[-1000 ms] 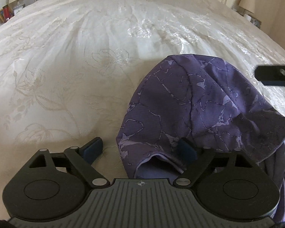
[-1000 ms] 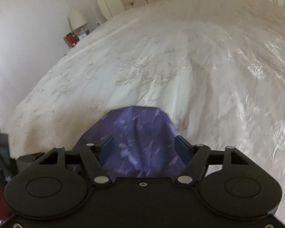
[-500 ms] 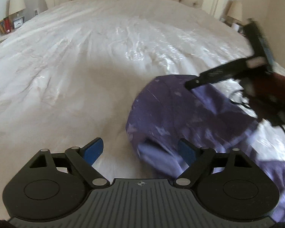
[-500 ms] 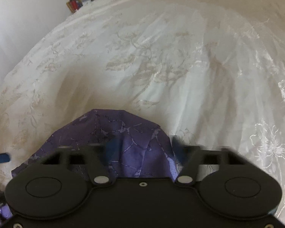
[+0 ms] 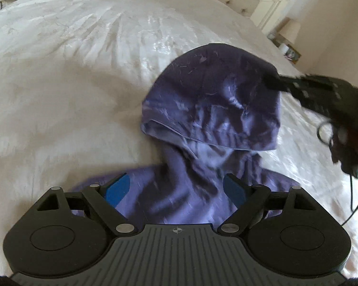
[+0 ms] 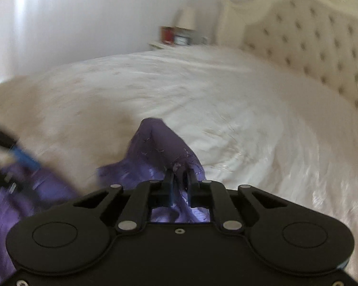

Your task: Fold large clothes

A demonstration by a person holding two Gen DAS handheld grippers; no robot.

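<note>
right wrist view: the right gripper (image 6: 179,183) has just been closing its jaws, which now stand narrow and pinch a raised ridge of the purple marbled-print hooded garment (image 6: 164,143) of thin woven cloth, pulling it up into a peak off the cream embroidered satin bedspread (image 6: 238,119). in the left wrist view the left gripper (image 5: 176,188) holds its blue-padded jaws wide with nothing pressed between them, hovering over the garment's collar and shoulders, while the hood (image 5: 214,104) lies spread just beyond them and the rest of the cloth runs under the gripper toward the near edge of the bed. at the right of that view the right gripper (image 5: 298,85) meets the hood's far side. behind stand a pale tufted headboard (image 6: 310,47) and a bedside lamp (image 5: 292,29). the cloth looks light, limp and a little slick; it will likely sag and slide rather than keep a crease, so a hem, seam or the hood's stitched rim seems the surest hold, with two hands well apart to keep it flat.
</note>
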